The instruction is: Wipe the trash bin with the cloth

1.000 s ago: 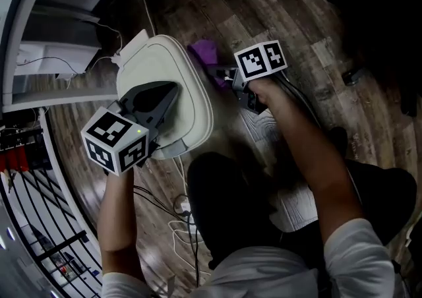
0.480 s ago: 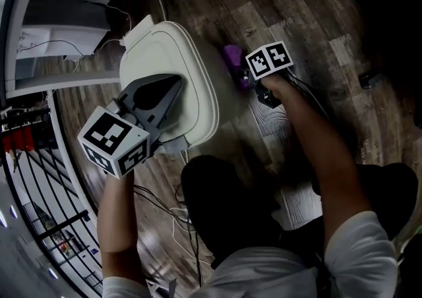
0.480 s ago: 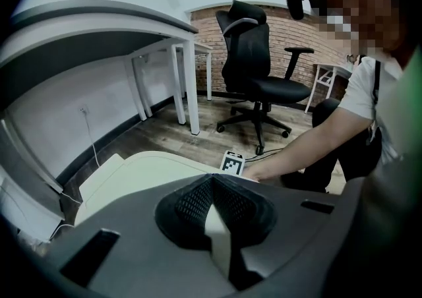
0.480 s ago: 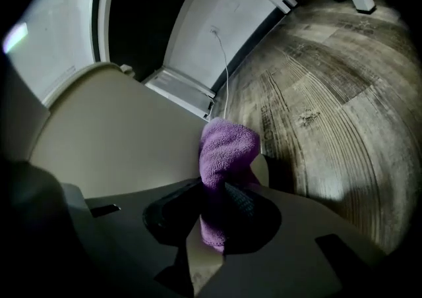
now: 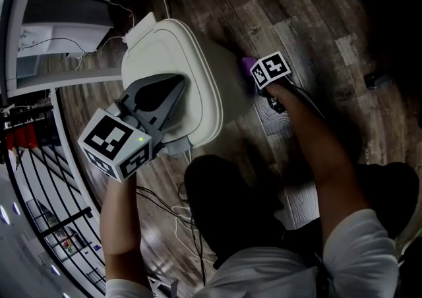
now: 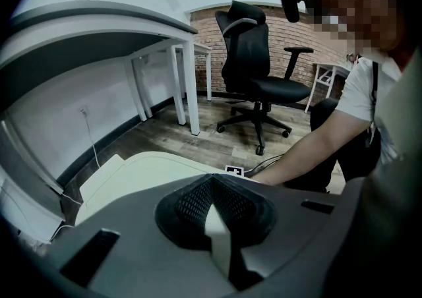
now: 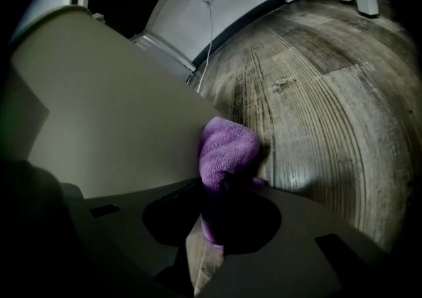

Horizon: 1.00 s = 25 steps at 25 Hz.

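We press purple cloth (image 7: 227, 148) on trash bin (image 5: 168, 46) side, cloth pinched tight in right gripper (image 7: 224, 188); left gripper (image 6: 211, 184) closed, empty, over bin; wiping looks only started, most still left

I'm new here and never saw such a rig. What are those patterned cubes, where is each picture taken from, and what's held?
A person holds a two-jaw gripper in each hand; the cubes are parts of them. One camera sits on the person's head, looking down; one rides on each gripper. A pale trash bin stands on a wooden floor. The left gripper is shut and empty over the lid. The right gripper clamps a purple cloth at the bin's side.
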### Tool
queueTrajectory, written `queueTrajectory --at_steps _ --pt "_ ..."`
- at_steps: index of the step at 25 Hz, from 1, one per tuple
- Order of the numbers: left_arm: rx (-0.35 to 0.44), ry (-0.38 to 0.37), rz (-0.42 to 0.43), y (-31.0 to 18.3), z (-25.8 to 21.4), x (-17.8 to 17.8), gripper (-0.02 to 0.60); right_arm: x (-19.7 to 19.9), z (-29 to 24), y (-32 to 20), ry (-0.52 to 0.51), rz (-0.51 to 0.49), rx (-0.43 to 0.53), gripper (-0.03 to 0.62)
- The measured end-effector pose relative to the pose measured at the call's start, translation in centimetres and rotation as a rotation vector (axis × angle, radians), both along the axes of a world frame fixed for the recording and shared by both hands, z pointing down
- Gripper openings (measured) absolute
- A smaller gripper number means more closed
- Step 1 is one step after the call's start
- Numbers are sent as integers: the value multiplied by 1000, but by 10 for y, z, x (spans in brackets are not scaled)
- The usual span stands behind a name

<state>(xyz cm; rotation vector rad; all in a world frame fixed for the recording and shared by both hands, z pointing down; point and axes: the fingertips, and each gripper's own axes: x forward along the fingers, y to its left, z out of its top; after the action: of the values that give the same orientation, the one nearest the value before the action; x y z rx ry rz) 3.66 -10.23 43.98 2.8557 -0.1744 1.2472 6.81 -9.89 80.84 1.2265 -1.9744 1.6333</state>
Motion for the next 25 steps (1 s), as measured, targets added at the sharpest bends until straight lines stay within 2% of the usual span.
queueTrajectory --at_steps 3,6,12,16,19,25 --pt "4 3 6 0 0 1 3 14 6 3 59 28 -7 87" --pt "3 3 12 -1 0 0 5 33 -6 -1 68 96 20 87" --pt "-4 6 14 -2 0 0 4 62 -65 -15 -26 227 137 87" --pt "-2 6 15 -1 1 0 4 62 -120 -21 -151 275 237 87" --pt "-3 7 18 -1 1 0 5 47 -168 -23 -280 254 320 87" --pt "-3 10 31 1 1 0 5 20 -249 -5 -468 102 456 87"
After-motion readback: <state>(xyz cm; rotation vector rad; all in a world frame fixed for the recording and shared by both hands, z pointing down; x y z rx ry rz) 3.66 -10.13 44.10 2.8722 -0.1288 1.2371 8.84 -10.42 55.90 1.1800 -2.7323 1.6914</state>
